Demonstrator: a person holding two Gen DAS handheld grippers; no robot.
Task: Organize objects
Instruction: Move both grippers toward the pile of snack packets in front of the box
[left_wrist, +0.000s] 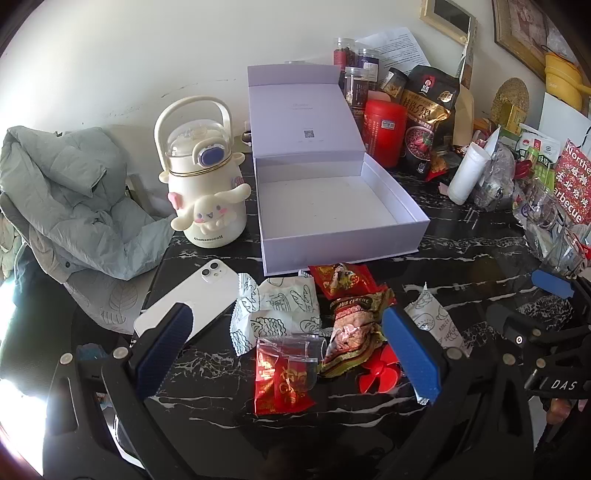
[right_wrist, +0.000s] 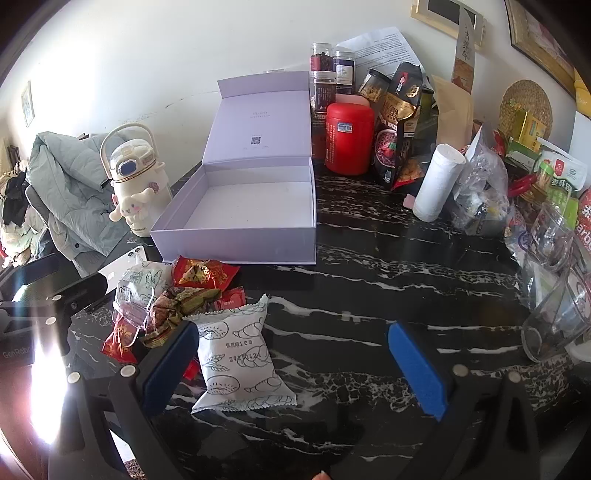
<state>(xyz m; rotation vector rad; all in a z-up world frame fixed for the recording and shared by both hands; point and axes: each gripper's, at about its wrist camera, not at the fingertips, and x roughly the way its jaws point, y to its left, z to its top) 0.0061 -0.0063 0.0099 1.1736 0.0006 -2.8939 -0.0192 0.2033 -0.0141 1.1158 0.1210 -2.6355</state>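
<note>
1. While daylight is glaring off its dark marble top, the table (left_wrist: 461, 251) is carrying everything, its veined surface lying bare to the right of the box.
2. Draped over a chair at the table's left edge, a grey-green jacket (left_wrist: 70, 199) is slumping in folds.
3. Near the middle, the white box (left_wrist: 332, 206) is sitting with its lid (left_wrist: 299, 110) standing upright against the clutter behind; nothing is showing inside it.
4. Just left of the box, a cream bottle (left_wrist: 207, 177) with a cartoon dog on it is standing upright.
5. Behind the box, a red tin (right_wrist: 349, 138) is standing beside a black pouch (right_wrist: 397, 125) and several jars (right_wrist: 334, 74).
6. In front of the bottle, a white phone (left_wrist: 188, 302) is lying face down, its near end hidden behind a left finger.
7. In front of the box, the snacks are lying in a loose heap: white packets (left_wrist: 277, 314), red packets (left_wrist: 282, 376) and a gold-trimmed one (left_wrist: 351, 332).
8. One white packet (right_wrist: 240, 354) is lying apart on the heap's right, touching the inner finger of the right gripper (right_wrist: 291, 365), whose jaws are standing wide and holding nothing.
9. Over the heap, the left gripper (left_wrist: 288, 350) is hovering with jaws wide, gripping nothing.
</note>
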